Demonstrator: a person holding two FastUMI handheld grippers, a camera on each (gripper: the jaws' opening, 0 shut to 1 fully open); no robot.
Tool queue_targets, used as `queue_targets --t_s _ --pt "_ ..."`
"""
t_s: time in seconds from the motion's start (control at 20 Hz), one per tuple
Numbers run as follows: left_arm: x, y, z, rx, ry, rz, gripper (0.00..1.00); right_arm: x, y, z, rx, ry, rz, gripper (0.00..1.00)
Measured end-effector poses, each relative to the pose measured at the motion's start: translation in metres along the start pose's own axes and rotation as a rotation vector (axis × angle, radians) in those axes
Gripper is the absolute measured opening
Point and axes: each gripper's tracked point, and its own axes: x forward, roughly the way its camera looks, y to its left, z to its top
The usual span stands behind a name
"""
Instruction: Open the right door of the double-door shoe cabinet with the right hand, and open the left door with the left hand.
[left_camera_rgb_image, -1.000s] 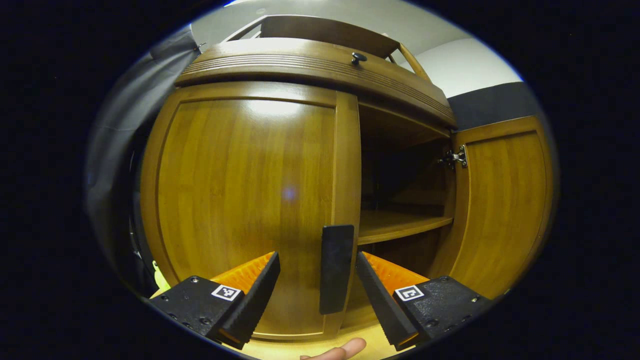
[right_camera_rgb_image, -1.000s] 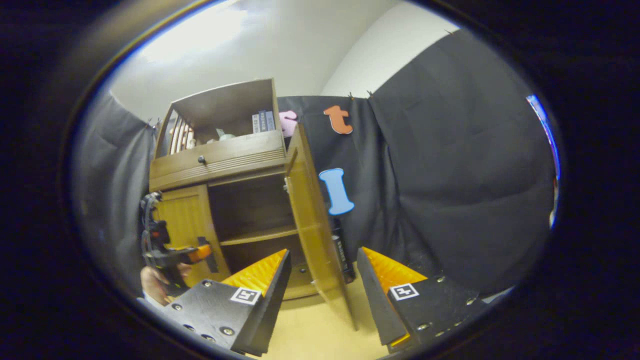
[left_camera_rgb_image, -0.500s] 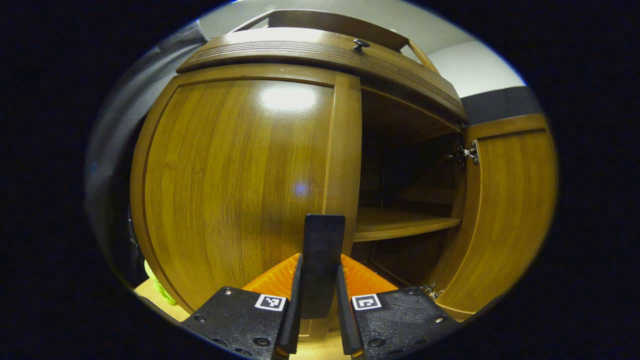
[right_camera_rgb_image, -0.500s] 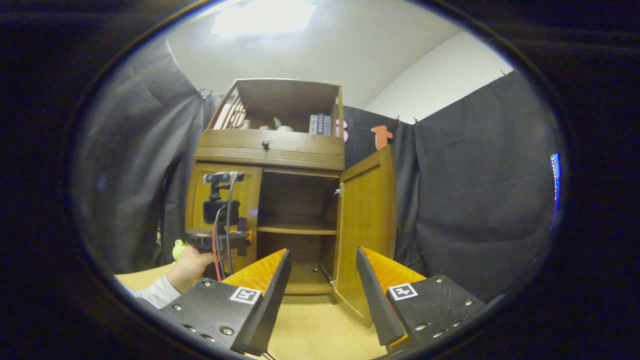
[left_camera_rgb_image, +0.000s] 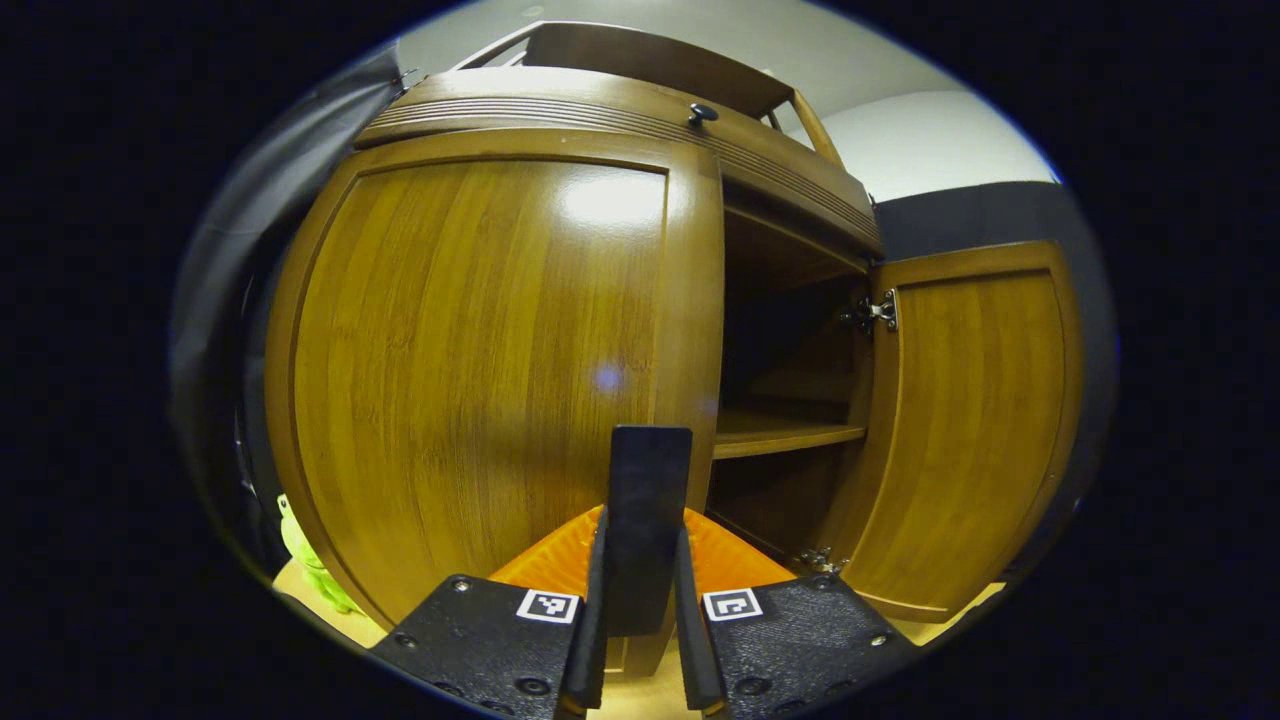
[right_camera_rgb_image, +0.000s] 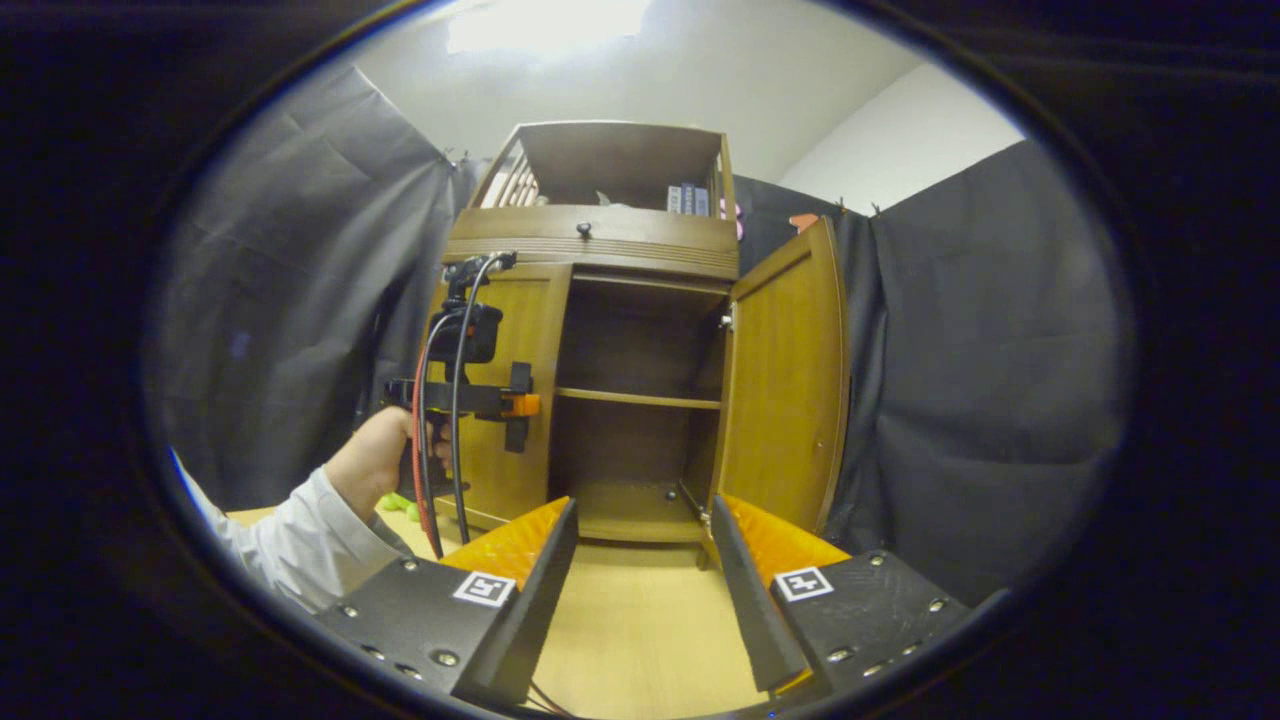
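Observation:
The wooden shoe cabinet (right_camera_rgb_image: 600, 250) faces me. Its left door (left_camera_rgb_image: 480, 350) looks flush with the frame, and my left gripper (left_camera_rgb_image: 640, 560) is shut on that door's black upright handle (left_camera_rgb_image: 648, 480). The right door (left_camera_rgb_image: 970, 420) stands swung wide, baring a shelf (left_camera_rgb_image: 780, 435) inside. In the right gripper view a hand (right_camera_rgb_image: 375, 460) holds the left gripper (right_camera_rgb_image: 515, 405) against the left door (right_camera_rgb_image: 500, 340), and the right door (right_camera_rgb_image: 790, 390) is open. My right gripper (right_camera_rgb_image: 640, 590) hangs open and empty, well back from the cabinet.
A drawer with a small knob (left_camera_rgb_image: 702, 113) runs above the doors, with books (right_camera_rgb_image: 690, 198) on the top shelf. A green toy (left_camera_rgb_image: 310, 560) lies at the cabinet's left foot. Black cloth walls flank the cabinet. Pale wooden surface (right_camera_rgb_image: 640, 630) stretches under my right gripper.
My left gripper went from open around the handle to shut on it. My right gripper drew back from the open right door and turned to face the cabinet.

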Motion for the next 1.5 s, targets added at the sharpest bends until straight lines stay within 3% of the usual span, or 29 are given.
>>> queue_targets --t_s 0.05,0.1,0.2,0.4,0.6,0.65,0.7,0.8,0.85,0.9,1.1,1.2,1.25,1.3,1.35,1.4,1.45,1.5 --pt "-0.001 0.0 0.002 0.003 0.011 -0.006 0.31 -0.003 -0.003 0.002 -0.003 -0.004 -0.013 0.8" --pt "-0.006 0.001 0.005 0.004 0.016 -0.008 0.31 -0.004 -0.004 0.008 -0.005 -0.018 -0.018 0.76" --pt "-0.019 0.002 0.012 0.021 0.024 -0.008 0.31 -0.016 0.004 0.015 0.021 -0.025 0.016 0.8" --pt "-0.049 0.003 0.008 0.078 0.03 0.007 0.31 -0.041 0.016 0.047 0.117 -0.111 0.084 0.77" --pt "-0.077 0.008 0.008 0.104 0.063 0.002 0.31 -0.05 -0.002 0.064 0.15 -0.169 0.044 0.79" --pt "-0.083 0.01 0.008 0.104 0.068 0.002 0.31 -0.05 -0.004 0.063 0.16 -0.166 0.045 0.76" --pt "-0.089 0.012 0.008 0.104 0.071 0.001 0.31 -0.049 -0.005 0.06 0.161 -0.157 0.041 0.8" --pt "-0.1 0.015 0.01 0.102 0.063 -0.001 0.31 -0.045 -0.009 0.055 0.142 -0.139 0.03 0.76" --pt "-0.106 0.017 0.01 0.1 0.062 0.002 0.31 -0.044 -0.013 0.052 0.132 -0.13 0.021 0.82" --pt "-0.111 0.019 0.009 0.104 0.061 0.004 0.31 -0.044 -0.018 0.049 0.13 -0.124 0.005 0.79" --pt "-0.136 0.032 0.01 0.104 0.081 0.005 0.31 -0.05 -0.032 0.062 0.203 -0.17 -0.03 0.8" --pt "-0.15 0.041 0.011 0.091 0.079 0.013 0.31 -0.053 -0.05 0.062 0.221 -0.181 -0.069 0.76" --pt "-0.156 0.046 0.012 0.091 0.076 0.021 0.31 -0.055 -0.058 0.062 0.218 -0.185 -0.092 0.8" --pt "-0.163 0.05 0.012 0.092 0.069 0.032 0.3 -0.056 -0.064 0.062 0.202 -0.186 -0.116 0.76" --pt "-0.166 0.053 0.013 0.098 0.063 0.044 0.29 -0.058 -0.07 0.061 0.183 -0.187 -0.137 0.83" --pt "-0.169 0.056 0.011 0.109 0.066 0.054 0.29 -0.061 -0.075 0.063 0.174 -0.189 -0.157 0.83" --pt "-0.172 0.06 0.011 0.118 0.066 0.065 0.29 -0.063 -0.078 0.065 0.175 -0.194 -0.169 0.76" --pt "-0.176 0.064 0.011 0.123 0.066 0.078 0.29 -0.063 -0.077 0.066 0.181 -0.197 -0.17 0.76"
